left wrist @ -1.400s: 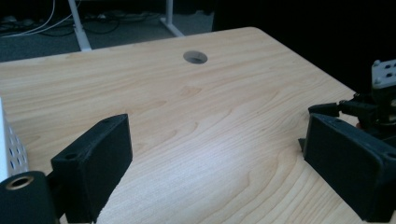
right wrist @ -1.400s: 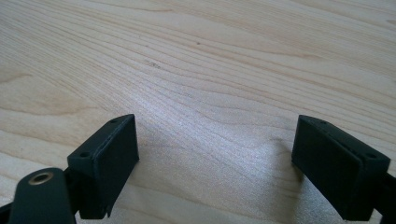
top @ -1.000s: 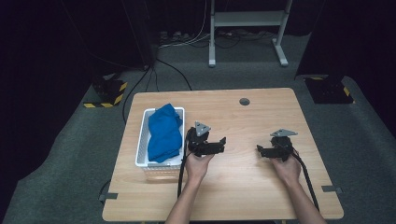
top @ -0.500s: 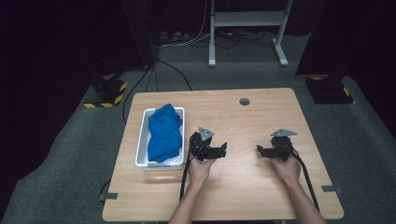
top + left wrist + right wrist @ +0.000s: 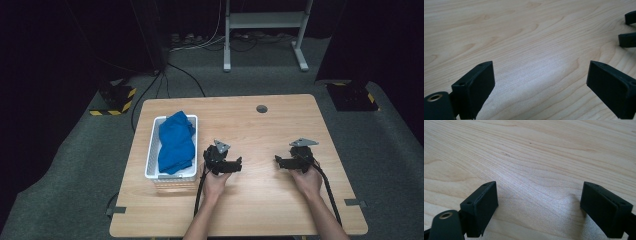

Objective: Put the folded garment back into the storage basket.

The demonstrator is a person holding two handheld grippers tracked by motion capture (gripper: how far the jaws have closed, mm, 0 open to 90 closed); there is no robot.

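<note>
A: Being held low over the wooden table (image 5: 260,125), near its front edge, is the left gripper (image 5: 238,165), its jaws spread wide over bare wood and nothing being gripped between them.

B: And the right gripper (image 5: 278,161)?

A: It is being held toward the table's right edge, jaws likewise spread apart and empty, pointing at the left one; a gap of bare wood is being left between the two.

B: Where is the blue cloth (image 5: 176,142) being kept?

A: It is lying bunched inside the white basket (image 5: 152,159) by the left edge, just beside the left gripper but not being touched.
</note>
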